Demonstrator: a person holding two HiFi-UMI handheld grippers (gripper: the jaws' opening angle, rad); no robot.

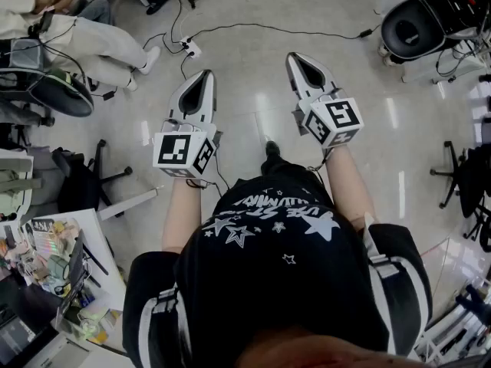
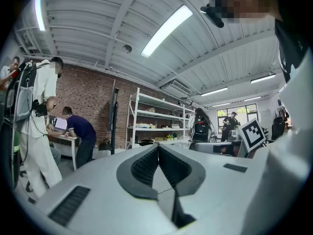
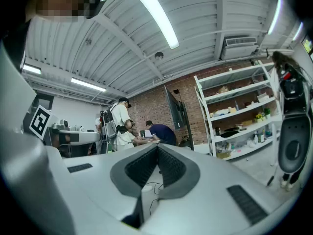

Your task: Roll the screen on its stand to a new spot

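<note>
**Both grippers shut and empty; screen parked beside the shelving rack.**
Nearest, the left gripper [image 1: 205, 77] and right gripper [image 1: 296, 57] are held out over the floor, each with its jaws pressed together and nothing between them. Far off, the screen [image 3: 175, 107] stands just left of the white shelving rack [image 3: 234, 112], against the brick wall [image 3: 149, 109]. It is a thin dark panel seen nearly edge-on, mounted high on a slim dark upright stand. The stand's base is too small to make out.

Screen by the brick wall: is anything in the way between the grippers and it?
Nothing tall that I can see. The screen stands far off by the shelves; only cables cross the floor ahead of the left gripper and right gripper, both shut.
</note>
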